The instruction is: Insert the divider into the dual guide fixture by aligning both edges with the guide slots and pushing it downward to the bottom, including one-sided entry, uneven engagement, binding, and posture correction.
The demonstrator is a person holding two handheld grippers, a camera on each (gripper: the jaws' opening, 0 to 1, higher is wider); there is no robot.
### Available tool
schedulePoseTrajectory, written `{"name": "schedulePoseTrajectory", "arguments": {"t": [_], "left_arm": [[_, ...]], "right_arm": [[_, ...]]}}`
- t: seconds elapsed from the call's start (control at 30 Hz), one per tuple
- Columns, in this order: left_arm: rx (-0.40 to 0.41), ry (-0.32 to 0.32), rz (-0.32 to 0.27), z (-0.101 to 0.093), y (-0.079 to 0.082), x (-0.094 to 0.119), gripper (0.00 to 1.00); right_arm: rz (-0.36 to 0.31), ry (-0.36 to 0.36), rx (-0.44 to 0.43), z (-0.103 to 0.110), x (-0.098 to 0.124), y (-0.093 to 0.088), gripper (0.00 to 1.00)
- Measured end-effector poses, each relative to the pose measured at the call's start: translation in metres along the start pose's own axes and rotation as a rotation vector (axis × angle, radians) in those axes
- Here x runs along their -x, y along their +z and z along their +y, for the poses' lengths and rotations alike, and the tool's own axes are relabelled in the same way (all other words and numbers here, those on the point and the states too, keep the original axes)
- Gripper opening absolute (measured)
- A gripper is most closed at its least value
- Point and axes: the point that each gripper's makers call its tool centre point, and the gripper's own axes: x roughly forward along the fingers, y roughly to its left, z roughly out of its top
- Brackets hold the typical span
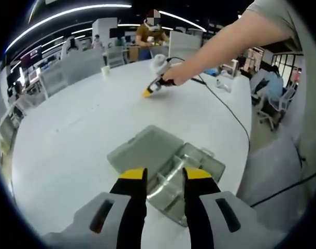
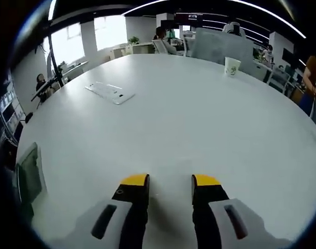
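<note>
The fixture [image 1: 147, 150] is a grey case lying open on the white table, with a clear slotted tray [image 1: 197, 161] as its right half. Clear partition walls stand inside the tray; I cannot single out the divider among them. My left gripper [image 1: 166, 176] hovers just above the tray, its yellow-tipped jaws open and straddling a clear wall. My right gripper [image 1: 148, 93] rests far across the table in a person's hand. In the right gripper view, the right gripper [image 2: 170, 181] is open over bare table, and the grey case [image 2: 31, 174] shows at the left edge.
A black cable [image 1: 230, 111] trails from the right gripper over the table edge. A paper cup [image 2: 231, 66] and a flat white strip [image 2: 109, 92] lie on the table. The person's arm [image 1: 225, 41] reaches in from the upper right. Chairs and people surround the table.
</note>
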Motion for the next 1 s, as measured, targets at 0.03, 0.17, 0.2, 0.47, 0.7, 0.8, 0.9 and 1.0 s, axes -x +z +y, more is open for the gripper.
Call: {"name": "schedulePoseTrajectory", "arguments": {"t": [0.03,0.17,0.2,0.47,0.7,0.8,0.9,1.0], "left_arm": [[-0.005,0.0,0.0,0.0,0.0,0.0,0.25],[-0.007,-0.001,-0.002,-0.002,0.002,0.001,0.25],[-0.009,-0.001,-0.002,-0.002,0.002,0.001,0.25],[-0.016,-0.003,-0.002,-0.006,0.003,0.003,0.25],[-0.017,-0.001,-0.002,-0.007,0.004,0.004,0.25],[-0.015,-0.002,-0.004,-0.006,0.004,0.004,0.25],[-0.019,-0.003,-0.008,-0.007,0.006,0.004,0.26],[-0.019,-0.003,-0.013,-0.006,0.007,0.004,0.26]], "right_arm": [[0.001,0.004,0.003,0.001,0.0,-0.001,0.29],[0.009,0.023,0.016,0.003,0.003,-0.004,0.12],[0.026,0.041,0.035,0.006,0.006,-0.007,0.0],[0.041,0.065,0.006,0.008,0.002,-0.017,0.21],[0.016,0.092,-0.012,0.037,0.007,-0.004,0.26],[0.024,0.103,0.0,0.048,0.006,-0.003,0.29],[0.018,0.11,0.002,0.061,0.004,0.004,0.31],[0.024,0.106,-0.001,0.07,0.001,0.007,0.37]]}}
